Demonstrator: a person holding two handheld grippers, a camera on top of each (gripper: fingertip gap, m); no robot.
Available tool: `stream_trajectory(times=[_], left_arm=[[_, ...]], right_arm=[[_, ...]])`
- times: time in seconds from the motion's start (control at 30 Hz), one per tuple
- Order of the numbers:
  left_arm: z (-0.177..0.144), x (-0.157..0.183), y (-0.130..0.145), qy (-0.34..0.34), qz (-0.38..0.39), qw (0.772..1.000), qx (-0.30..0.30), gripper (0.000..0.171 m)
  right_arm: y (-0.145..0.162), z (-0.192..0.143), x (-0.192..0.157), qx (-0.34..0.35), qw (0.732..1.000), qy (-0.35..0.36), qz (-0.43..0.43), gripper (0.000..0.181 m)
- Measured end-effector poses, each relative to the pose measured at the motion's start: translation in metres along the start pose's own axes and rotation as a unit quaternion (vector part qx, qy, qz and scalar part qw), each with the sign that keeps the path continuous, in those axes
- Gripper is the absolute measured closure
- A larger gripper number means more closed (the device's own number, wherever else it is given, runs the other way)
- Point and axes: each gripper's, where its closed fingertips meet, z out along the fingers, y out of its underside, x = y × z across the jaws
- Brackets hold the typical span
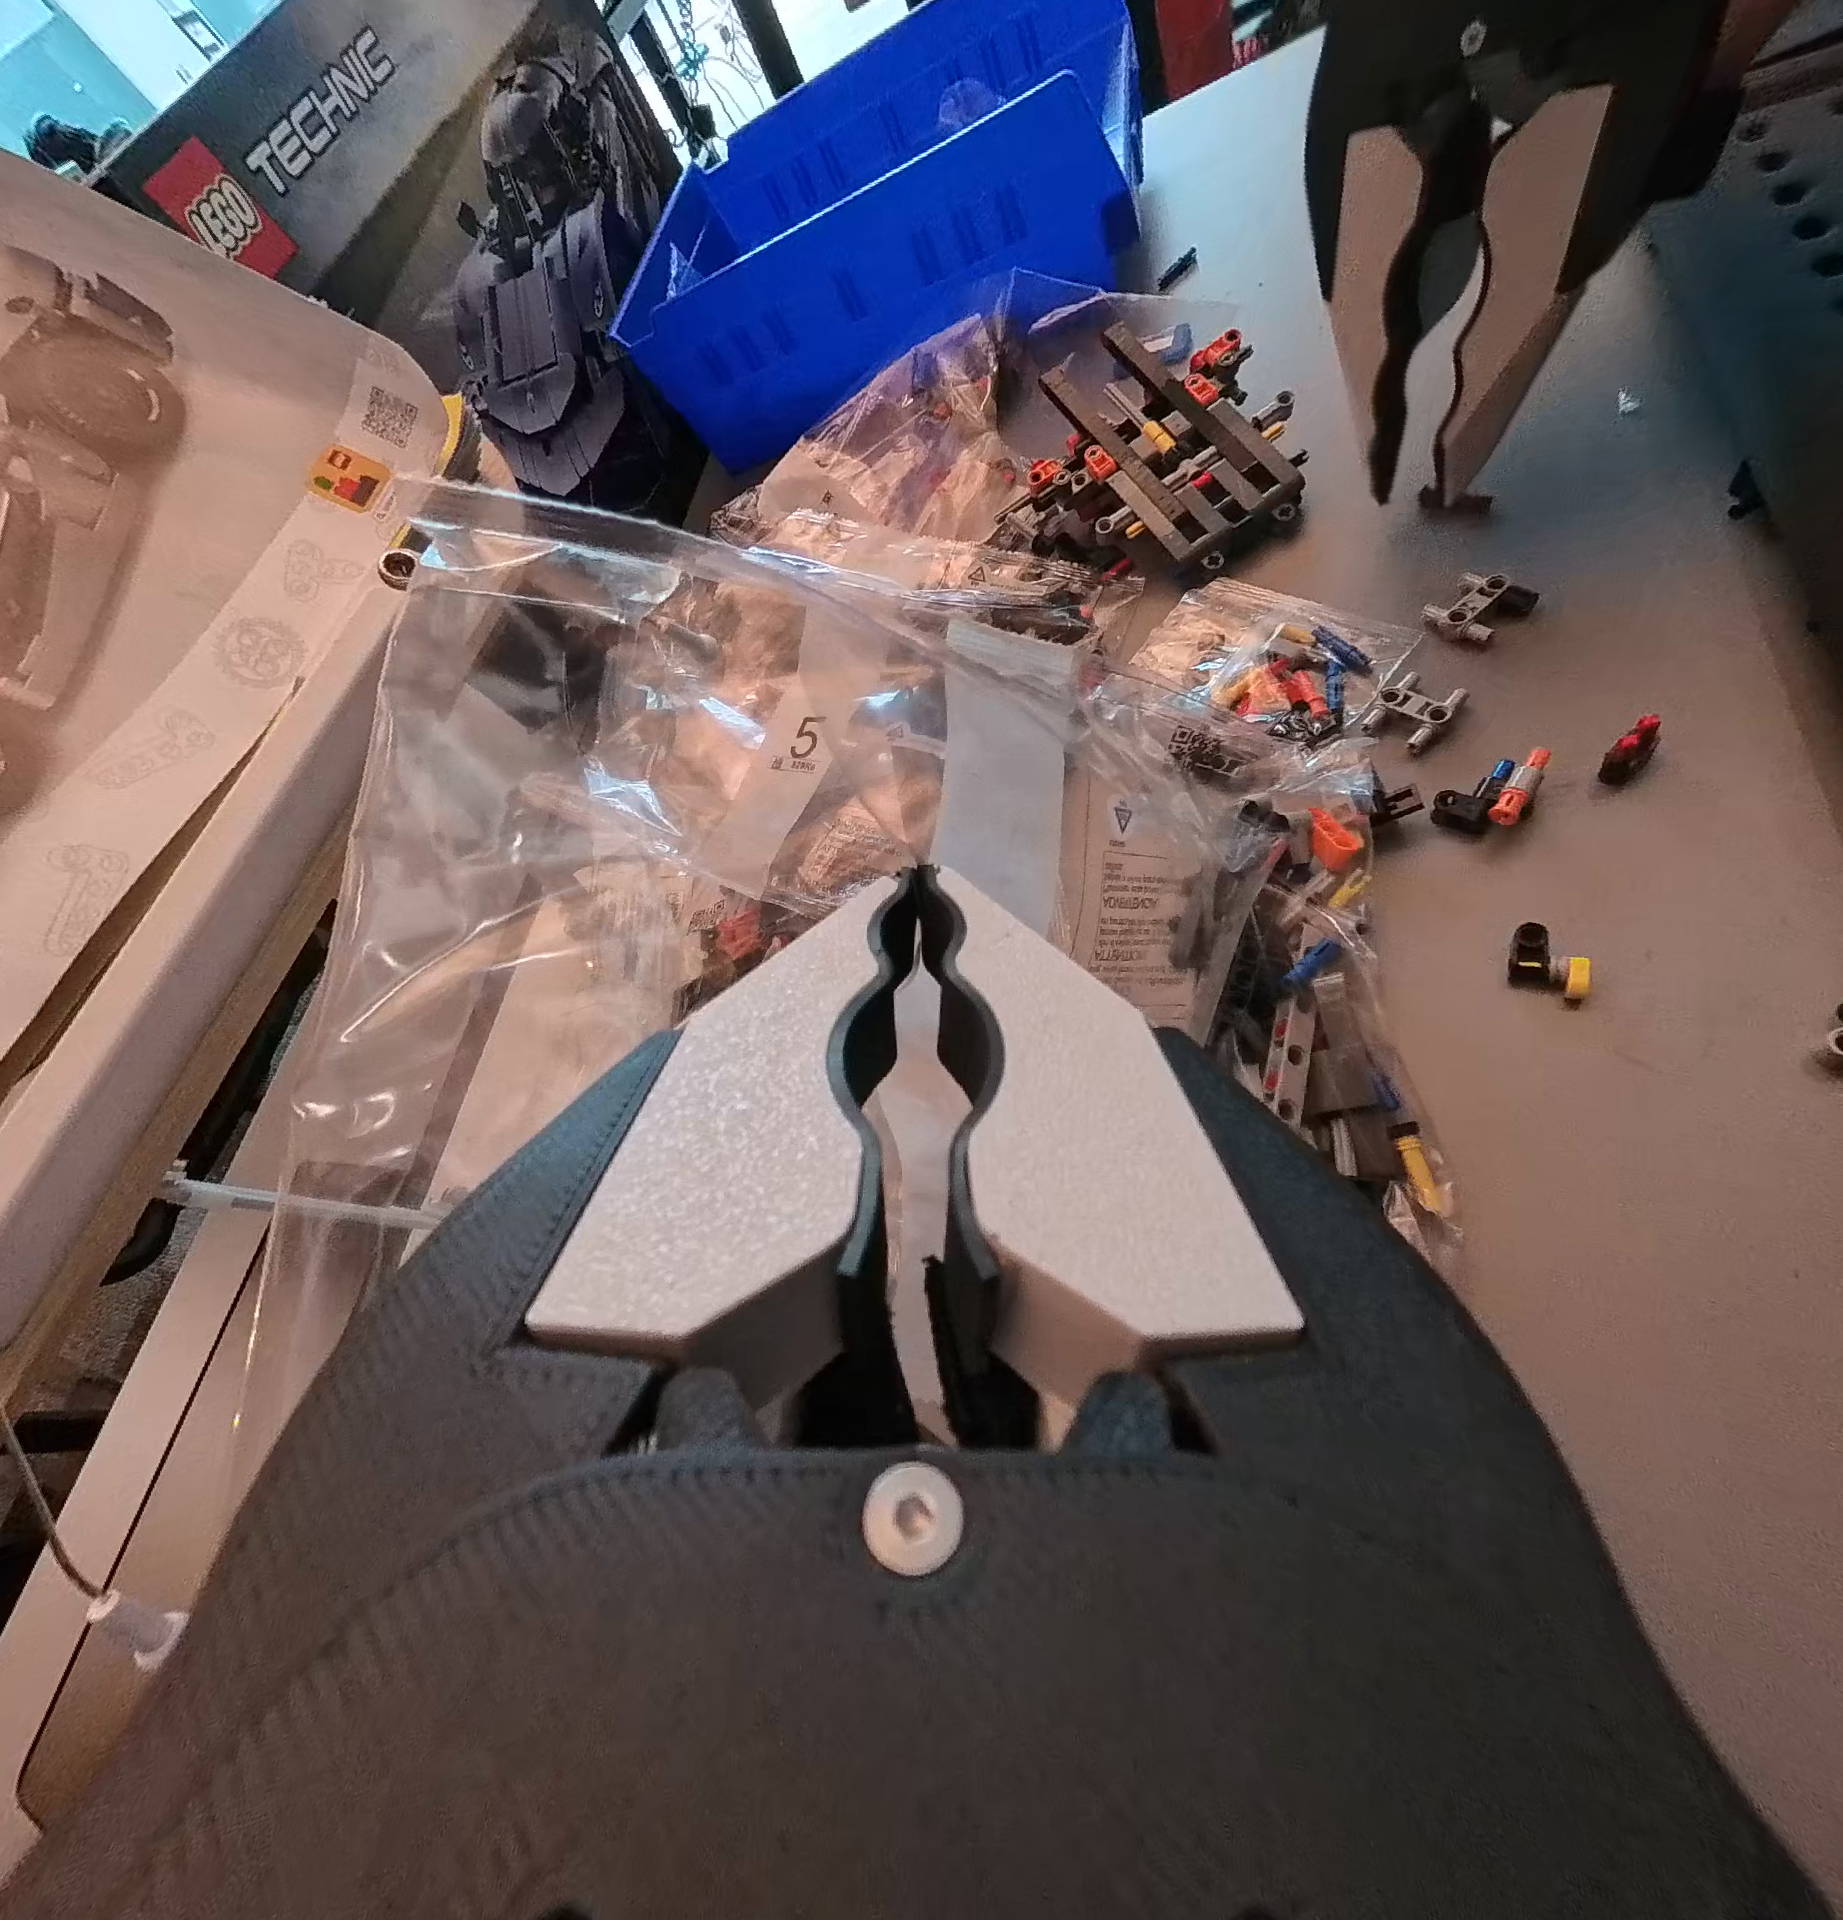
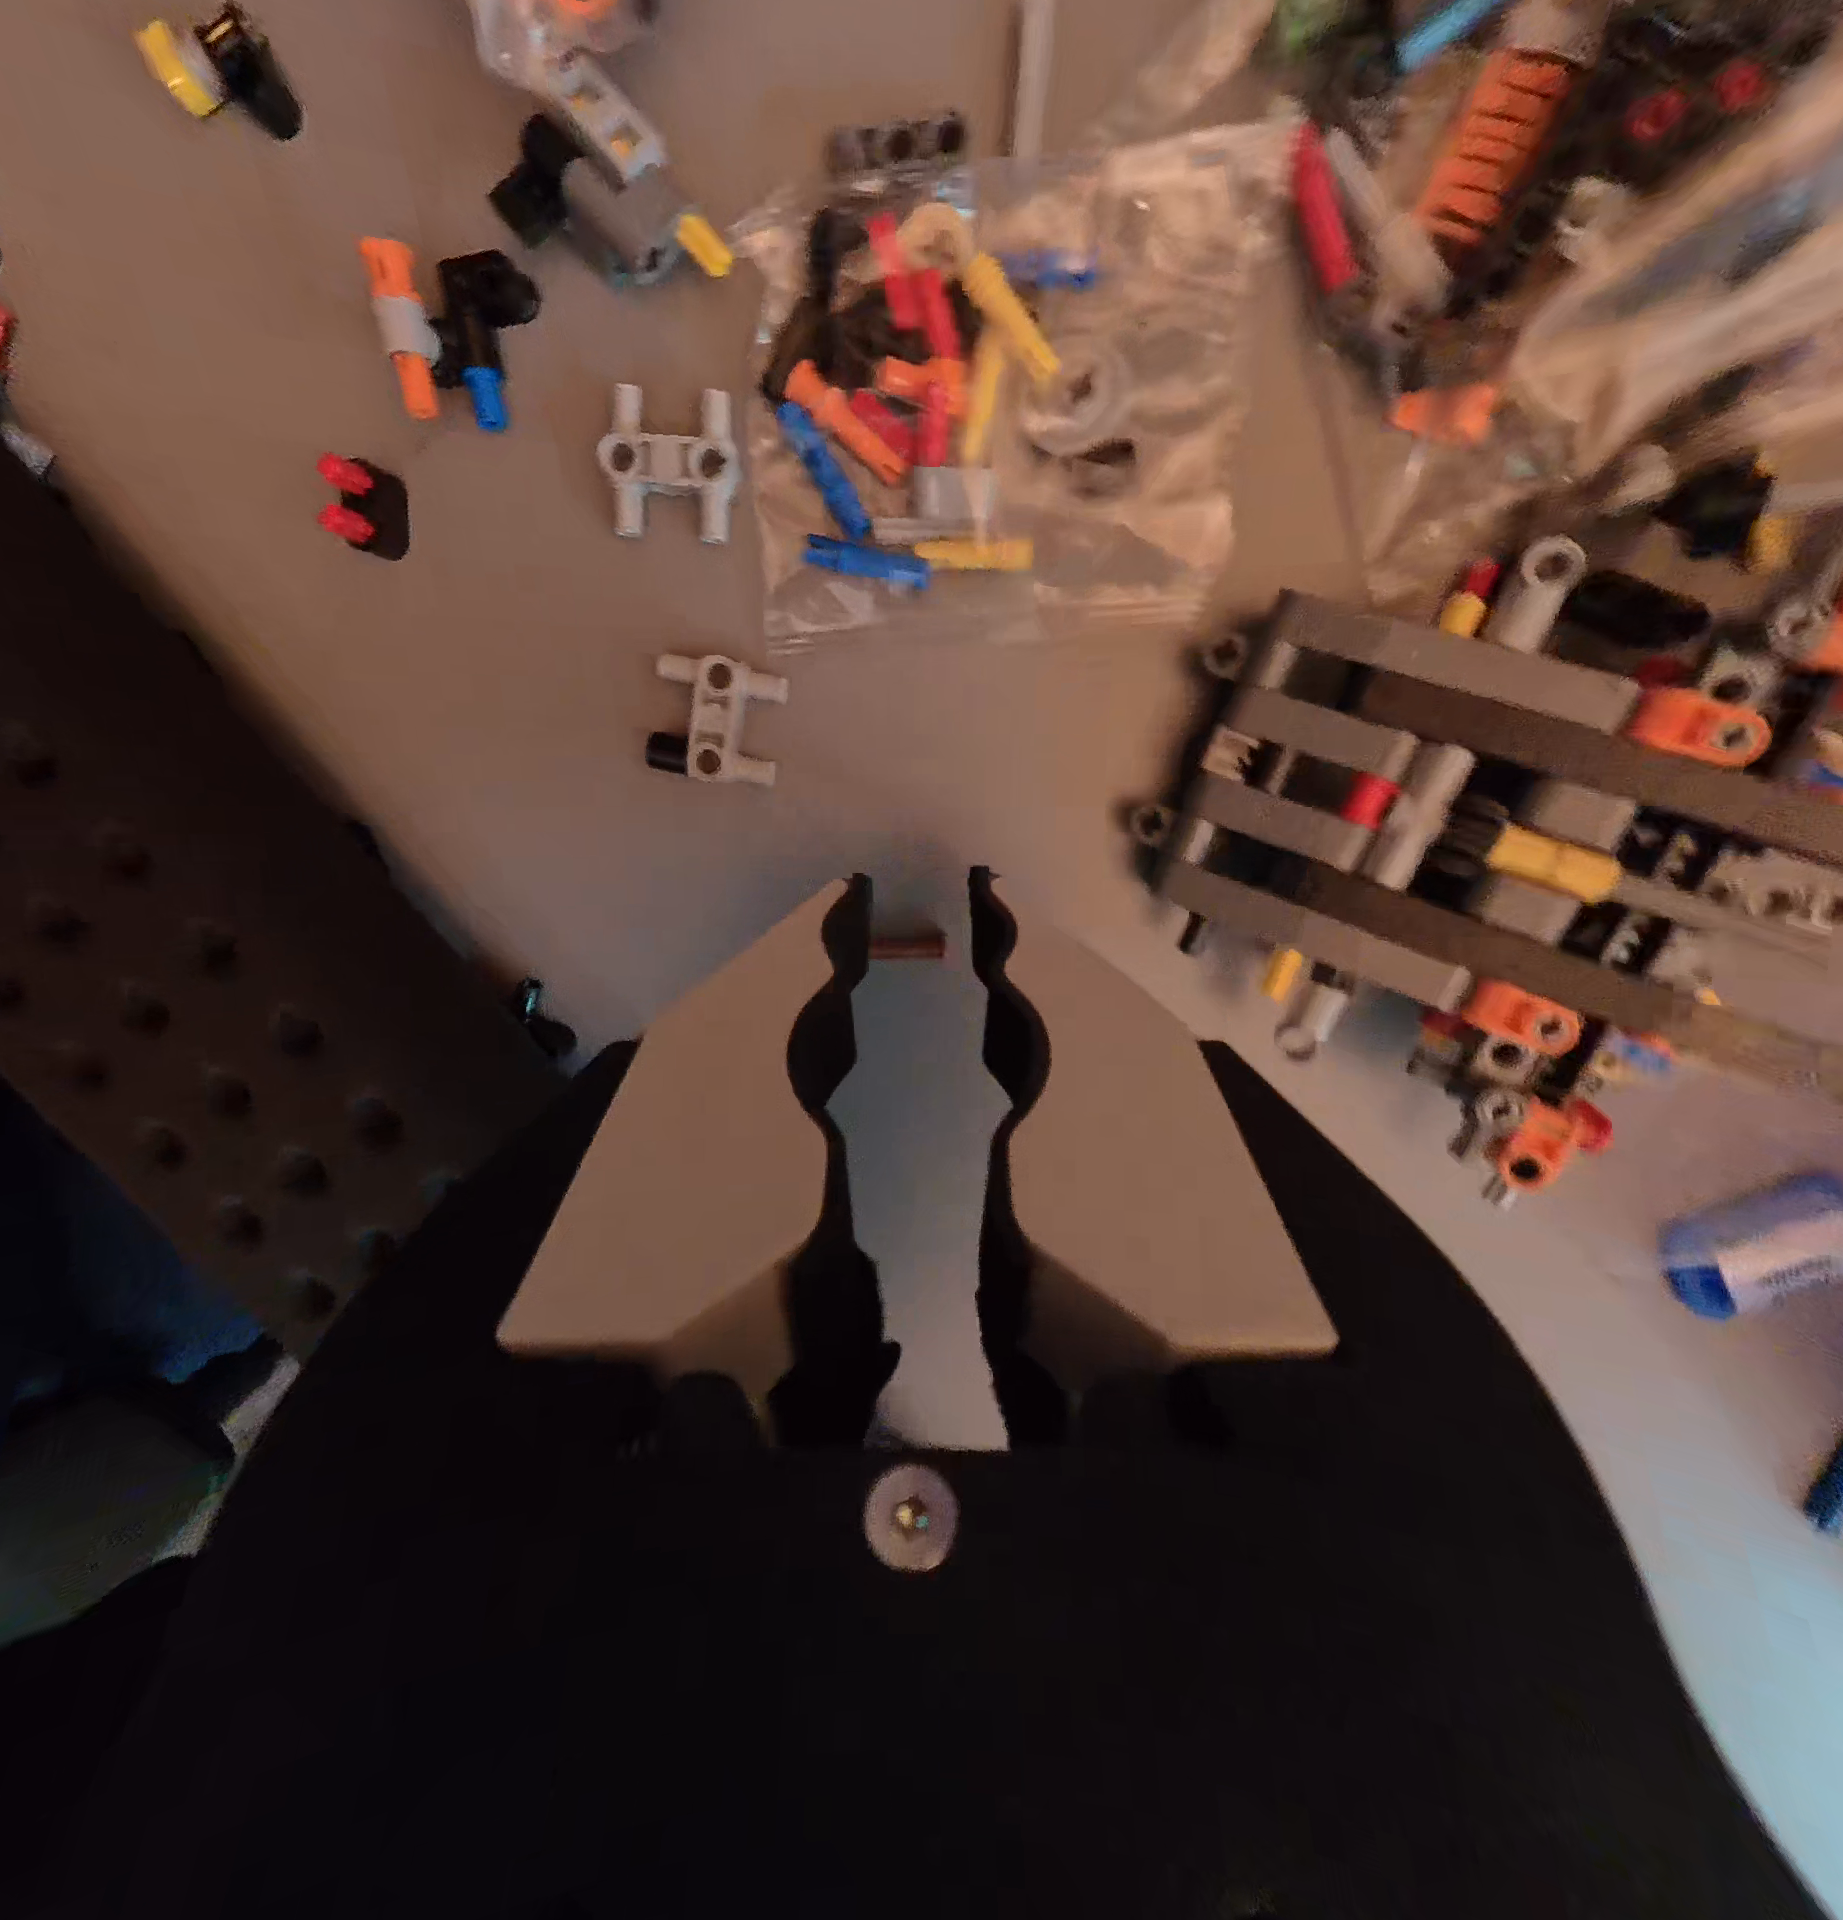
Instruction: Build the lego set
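My left gripper (image 1: 917, 878) is shut, with its tips against a large clear bag of parts (image 1: 636, 779); I cannot tell whether it pinches the film. My right gripper (image 2: 922, 883) is open and points down at the table, and a small dark red pin (image 2: 906, 943) lies between its fingertips. It also shows in the left wrist view (image 1: 1416, 494) at the top right. The partly built dark grey frame (image 2: 1468, 831) with orange, red and yellow parts lies just right of it, and it also shows in the left wrist view (image 1: 1177, 457).
A small bag of coloured pins (image 2: 958, 416) and loose grey connectors (image 2: 668, 468) lie beyond the right gripper. A black perforated board (image 2: 169, 987) borders the table's left side. A blue bin (image 1: 896, 260), the set's box (image 1: 273, 156) and a white booklet (image 1: 117, 623) stand far and left. The tips of one gripper are about 25 centimetres away from the tips of the other.
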Motion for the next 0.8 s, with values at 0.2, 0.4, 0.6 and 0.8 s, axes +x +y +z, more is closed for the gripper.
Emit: stream_trajectory(times=[0.2, 0.4, 0.6, 0.8], left_arm=[[0.001, 0.001, 0.0, 0.002, 0.001, 1.0, -0.002, 0.171], [0.002, 0.001, 0.001, 0.003, 0.0, 1.0, -0.004, 0.171], [0.003, 0.001, 0.002, 0.003, 0.0, 1.0, -0.005, 0.171], [0.003, 0.002, 0.002, 0.004, 0.001, 1.0, -0.007, 0.171]], right_arm=[[0.017, 0.005, 0.002, -0.015, 0.998, -0.002, 0.062, 0.157], [0.022, 0.002, 0.002, -0.017, 0.999, 0.009, 0.043, 0.159], [0.027, -0.012, 0.008, 0.007, 0.997, 0.004, 0.073, 0.156], [0.038, -0.001, 0.006, -0.026, 0.999, 0.016, 0.018, 0.149]])
